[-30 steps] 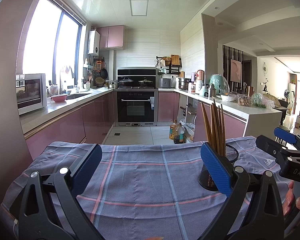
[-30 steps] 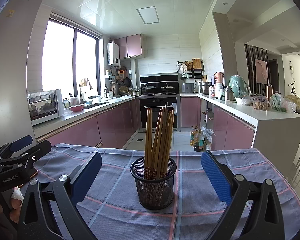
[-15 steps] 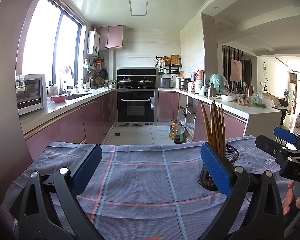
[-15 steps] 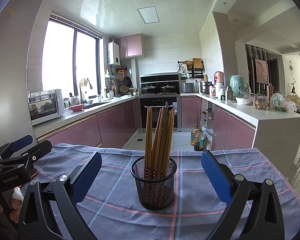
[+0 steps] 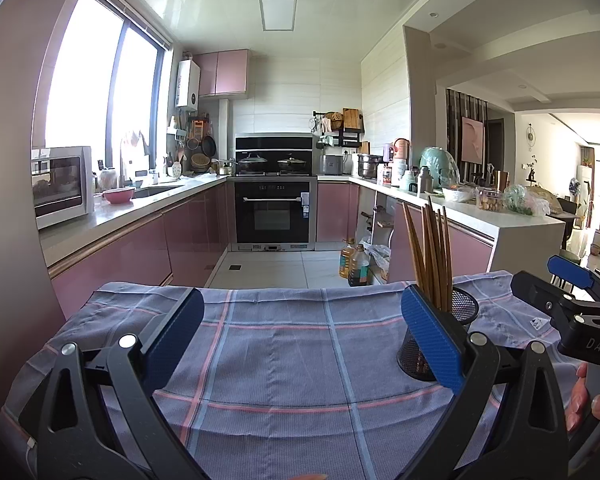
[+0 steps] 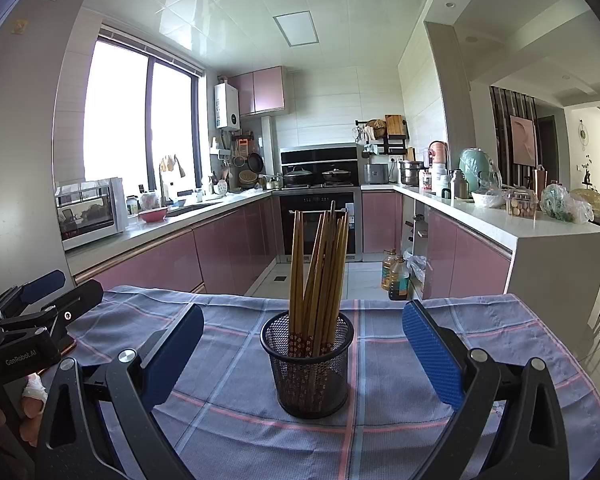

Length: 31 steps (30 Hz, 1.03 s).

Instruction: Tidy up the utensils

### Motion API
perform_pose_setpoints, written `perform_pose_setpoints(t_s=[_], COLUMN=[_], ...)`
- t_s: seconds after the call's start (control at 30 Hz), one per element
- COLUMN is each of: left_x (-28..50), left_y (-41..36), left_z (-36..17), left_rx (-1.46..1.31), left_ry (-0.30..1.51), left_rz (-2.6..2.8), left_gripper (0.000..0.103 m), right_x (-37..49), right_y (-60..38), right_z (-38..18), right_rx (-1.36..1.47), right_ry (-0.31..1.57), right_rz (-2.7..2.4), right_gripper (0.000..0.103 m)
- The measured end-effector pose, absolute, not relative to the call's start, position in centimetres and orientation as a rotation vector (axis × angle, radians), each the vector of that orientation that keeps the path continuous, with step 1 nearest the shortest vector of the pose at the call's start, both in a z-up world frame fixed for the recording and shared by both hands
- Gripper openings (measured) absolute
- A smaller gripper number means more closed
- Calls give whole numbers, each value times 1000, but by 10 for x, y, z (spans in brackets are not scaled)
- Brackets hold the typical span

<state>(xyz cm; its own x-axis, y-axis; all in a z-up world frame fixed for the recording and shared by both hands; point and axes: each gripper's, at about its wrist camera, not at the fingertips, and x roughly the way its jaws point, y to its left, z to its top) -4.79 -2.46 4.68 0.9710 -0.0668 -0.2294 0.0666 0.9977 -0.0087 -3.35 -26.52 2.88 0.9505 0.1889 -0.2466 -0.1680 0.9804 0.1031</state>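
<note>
Item: mesh holder (image 6: 305, 364) — black wire cup, upright on the plaid cloth (image 6: 440, 320), taken here as the landmark for every other entry.

Contents: wooden chopsticks (image 6: 318, 264), a full bundle standing in the holder, long axes near vertical, tips fanned slightly apart above the rim, patterned ends down inside the mesh. No loose utensil was visible on the cloth around the holder.

Right gripper (image 6: 303, 344): sat directly before the holder, which stood centred in the gap between the two blue pads (image 6: 430, 354) and a little beyond them. Jaws spread wide, holding nothing, touching neither mesh nor sticks. This was the nearer tool by a clear margin.

Left gripper (image 5: 302, 336): sat to the left of the holder, pointing past it; in its own view the holder (image 5: 440, 332) showed partly behind the right-hand pad, off its centre line. Jaws likewise wide apart and empty, only bare cloth (image 5: 280, 344) between them.

Judgement: the bundle appeared already gathered, so the task looked close to finished. Should a stick need pulling or straightening, the right gripper would be the one to go — forward and up to meet the shafts above the rim, closing across their upright axis.

Risk: the holder looked light; a sideways nudge might tip it.
</note>
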Motion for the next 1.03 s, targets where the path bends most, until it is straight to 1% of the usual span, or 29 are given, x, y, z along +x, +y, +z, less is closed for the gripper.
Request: perform_pose_setpoints(t_s=[0.47, 0.7, 0.9, 1.03], left_x=[-50, -48, -36, -28], left_y=[-25, -27, -29, -26], left_z=[44, 41, 36, 27], left_rx=[10, 41, 34, 29], left_ry=[232, 223, 280, 328], left_rz=[-61, -45, -41, -47], left_gripper=[97, 97, 97, 97], right_x=[-34, -28, -24, -12], right_y=[-268, -283, -292, -303], right_z=[27, 14, 6, -5], right_rx=[84, 91, 97, 87], right_ry=[265, 313, 342, 402], right_rz=[179, 140, 123, 105], right_gripper=[96, 96, 96, 96])
